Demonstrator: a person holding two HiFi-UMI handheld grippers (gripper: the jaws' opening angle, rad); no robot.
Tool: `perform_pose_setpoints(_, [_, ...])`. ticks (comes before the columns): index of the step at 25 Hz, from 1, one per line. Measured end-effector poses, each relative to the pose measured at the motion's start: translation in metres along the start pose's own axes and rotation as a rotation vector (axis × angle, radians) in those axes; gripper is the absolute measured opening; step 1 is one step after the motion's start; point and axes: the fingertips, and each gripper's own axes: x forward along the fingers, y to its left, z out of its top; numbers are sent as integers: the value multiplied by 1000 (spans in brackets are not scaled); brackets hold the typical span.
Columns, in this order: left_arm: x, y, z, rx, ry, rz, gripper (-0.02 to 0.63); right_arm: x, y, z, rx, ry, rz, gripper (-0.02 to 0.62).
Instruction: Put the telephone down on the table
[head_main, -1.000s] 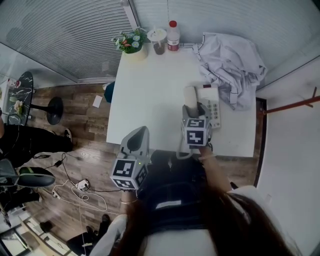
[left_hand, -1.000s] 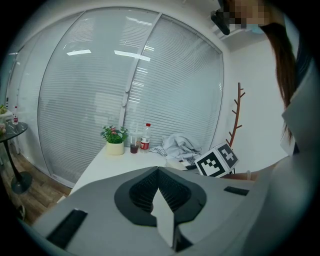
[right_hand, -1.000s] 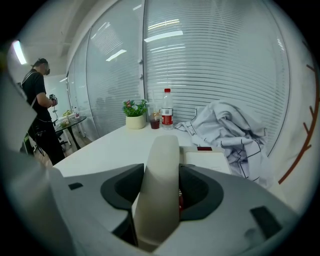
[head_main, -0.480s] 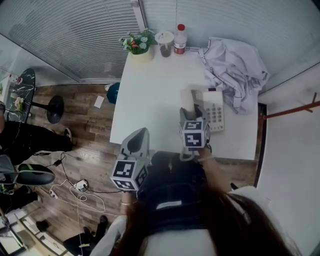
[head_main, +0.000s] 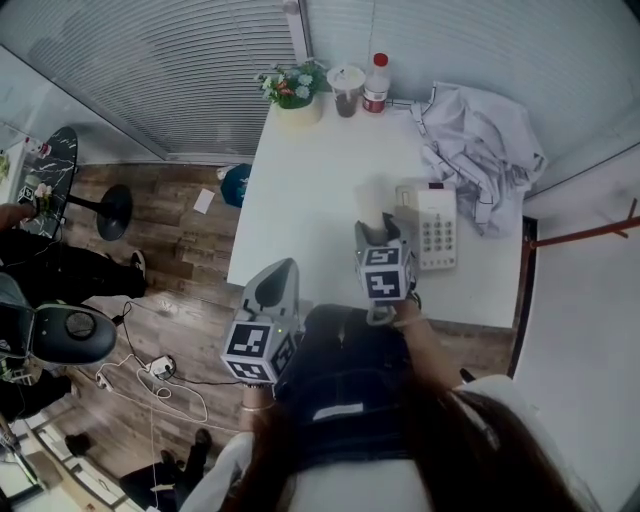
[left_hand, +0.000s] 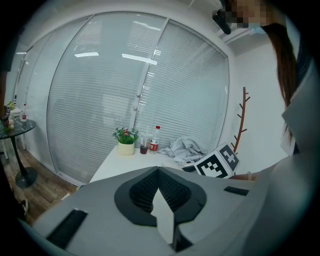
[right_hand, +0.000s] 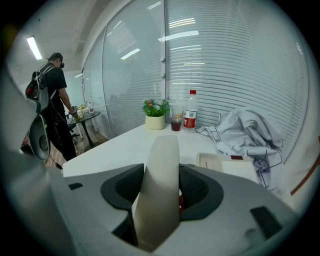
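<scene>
The right gripper was closed on the cream telephone handset. It held the handset over the white table, just beside the telephone base. The left gripper was shut with nothing in it, off the near table edge. In my judgement, the main danger was a release from too high, because the smooth handset could drop and bounce or roll. If lowered too close to the base, it could land partly on the base's edge and tip off.

No legible text or numbers
</scene>
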Motion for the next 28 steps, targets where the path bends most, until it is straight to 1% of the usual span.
perform_pose_setpoints(28, [-21, 33, -9, -50, 0, 125, -3, 28, 60, 6, -89, 33, 165, 218])
